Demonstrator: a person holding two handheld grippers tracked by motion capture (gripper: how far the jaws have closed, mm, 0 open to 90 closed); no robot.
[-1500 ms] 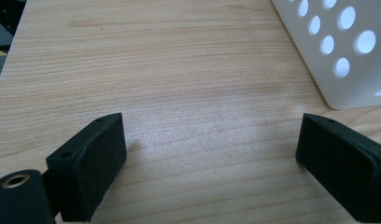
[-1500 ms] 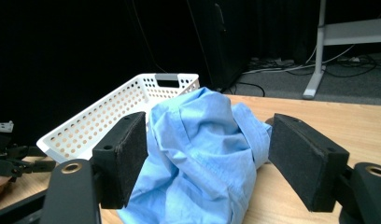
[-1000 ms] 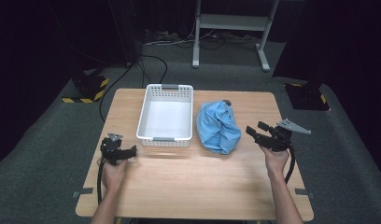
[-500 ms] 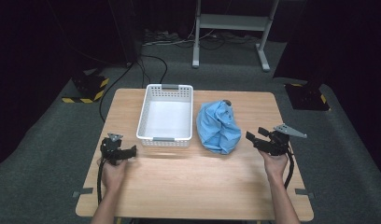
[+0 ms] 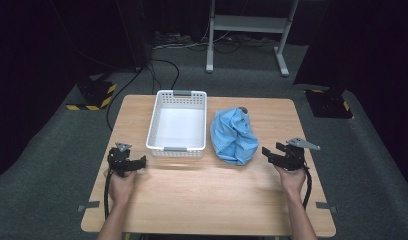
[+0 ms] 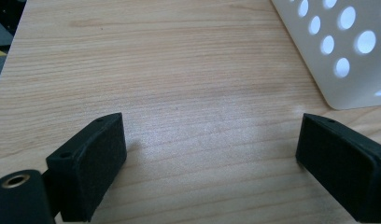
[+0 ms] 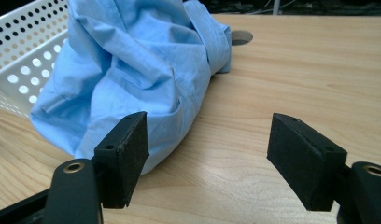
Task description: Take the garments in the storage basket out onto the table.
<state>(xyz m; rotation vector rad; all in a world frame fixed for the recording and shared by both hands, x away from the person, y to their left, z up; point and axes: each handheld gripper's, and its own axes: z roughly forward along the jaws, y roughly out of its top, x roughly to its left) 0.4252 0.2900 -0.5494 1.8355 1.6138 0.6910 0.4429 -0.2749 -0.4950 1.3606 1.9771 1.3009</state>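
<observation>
Blue, crumpled cloth (image 5: 235,136) lies heaped on the wooden table (image 5: 207,200), just beside the white perforated basket (image 5: 177,126), on that basket's right in the high view. I hold my right gripper (image 7: 207,154) low over the wood with its jaws spread wide and nothing between them, the left jaw just short of the cloth's near edge. My left gripper (image 6: 212,158) is released too, its pads parted over bare table near the basket's front corner, well apart from the cloth.
</observation>
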